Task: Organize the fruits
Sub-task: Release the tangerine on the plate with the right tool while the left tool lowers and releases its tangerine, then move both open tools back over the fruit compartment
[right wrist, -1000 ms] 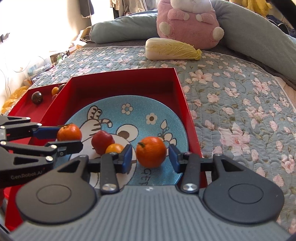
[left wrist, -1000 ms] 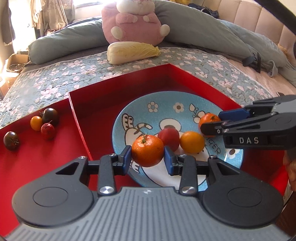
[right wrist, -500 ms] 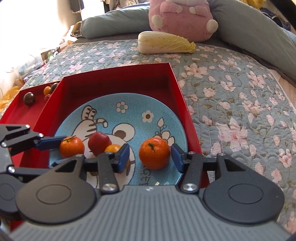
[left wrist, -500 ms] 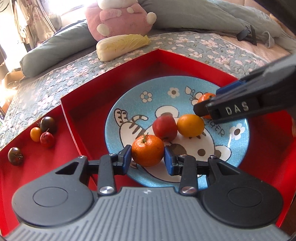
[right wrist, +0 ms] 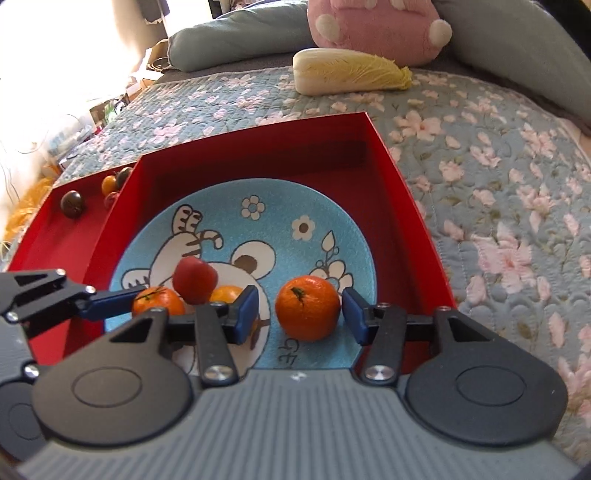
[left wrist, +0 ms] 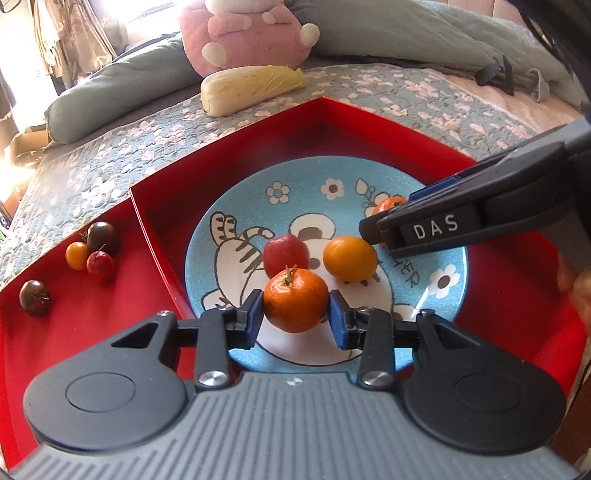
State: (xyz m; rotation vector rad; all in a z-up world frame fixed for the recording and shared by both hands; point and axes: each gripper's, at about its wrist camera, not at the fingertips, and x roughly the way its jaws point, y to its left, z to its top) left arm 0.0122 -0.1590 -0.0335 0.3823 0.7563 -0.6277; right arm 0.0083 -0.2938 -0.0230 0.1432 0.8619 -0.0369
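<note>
Left gripper clamps stemmed tangerine over blue cartoon plate, stem upward. Right gripper spread apart, pads clear of second tangerine resting on plate, stem toward camera. Plate sits inside red box on floral quilted bed; napa cabbage, pink plush toy beyond. Cherry tomatoes in adjoining red tray.
</note>
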